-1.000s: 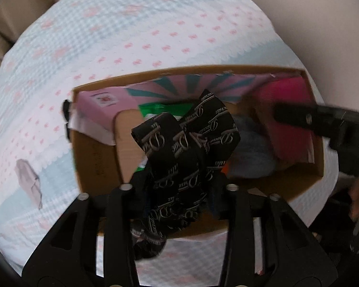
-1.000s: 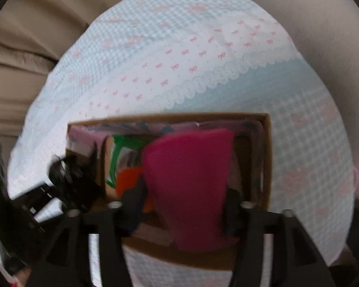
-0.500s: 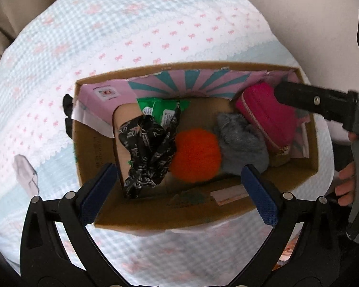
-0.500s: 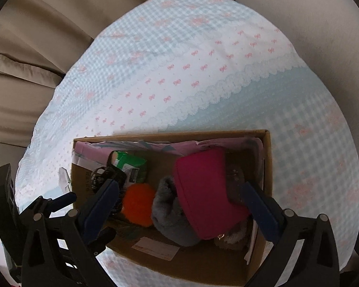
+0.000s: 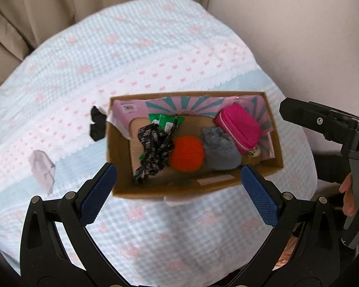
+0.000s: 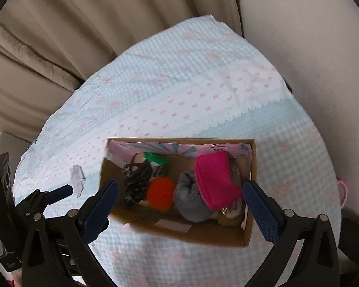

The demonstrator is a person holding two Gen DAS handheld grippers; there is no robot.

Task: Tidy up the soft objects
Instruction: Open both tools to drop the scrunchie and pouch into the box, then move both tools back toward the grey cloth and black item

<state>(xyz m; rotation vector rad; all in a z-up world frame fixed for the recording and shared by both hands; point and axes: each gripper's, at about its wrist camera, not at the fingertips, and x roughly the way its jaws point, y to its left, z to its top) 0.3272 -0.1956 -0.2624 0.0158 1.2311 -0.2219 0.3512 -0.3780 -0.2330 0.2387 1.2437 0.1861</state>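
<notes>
Both claws, the left claw (image 5: 177, 189) and the right claw (image 6: 180, 203), are wide open and hold nothing, and the gray cloth (image 5: 42, 168) lies on the bed left of the box (image 5: 122, 186), nearer the left claw.

I see bed (image 5: 155, 55) under pale blue gingham cover with pink bows and white scalloped lace band. Cardboard box (image 5: 122, 157) sits directly on cover, open top, landmark for rest. Black scrap of fabric (image 5: 97, 125) lies just beside box's left wall, touching or nearly so, can't tell which. Small grey cloth piece (image 5: 42, 167) lies further left of box, well apart from it, crumpled flat on cover.
</notes>
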